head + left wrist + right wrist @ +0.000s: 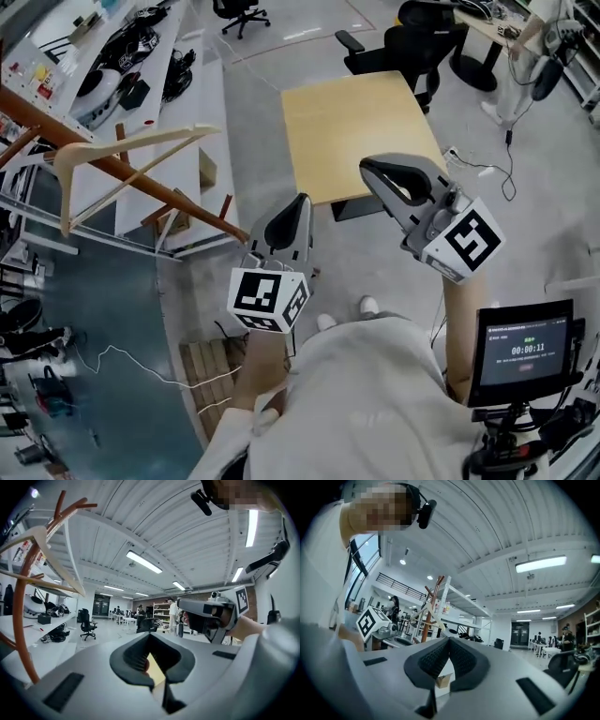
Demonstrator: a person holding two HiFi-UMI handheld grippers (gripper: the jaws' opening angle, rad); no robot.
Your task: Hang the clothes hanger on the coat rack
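Nearest, in head view, the person's white top (366, 375) fills the bottom edge, w/ both bare forearms reaching fwd & up from it. L gripper (300, 204) sits just ahead of the chest, marker cube toward the camera, jaws together w/ nothing btwn them. R gripper (371, 171) is held farther out & to the right, angled toward the L one, jaws also pressed together & empty. The two grippers are near each other but apart. A small timer screen (525, 347) stands at lower right beside the R forearm. Beyond the grippers is a yellow table (361, 127), then black office chairs (394, 47). Off to the left, well apart from both grippers, the clothes hanger (127, 145) of pale wood is on the red-brown coat rack (192, 204), touched by neither. L gripper view adds what head view can't: the rack's curved branches rising up its left edge w/ the hanger up among them, a sliver of yellow tabletop thru the gap under its closed tips, & the R gripper level off to the right. R gripper view shows rack & hanger small & far, the L gripper's cube at left, and ceiling lights.
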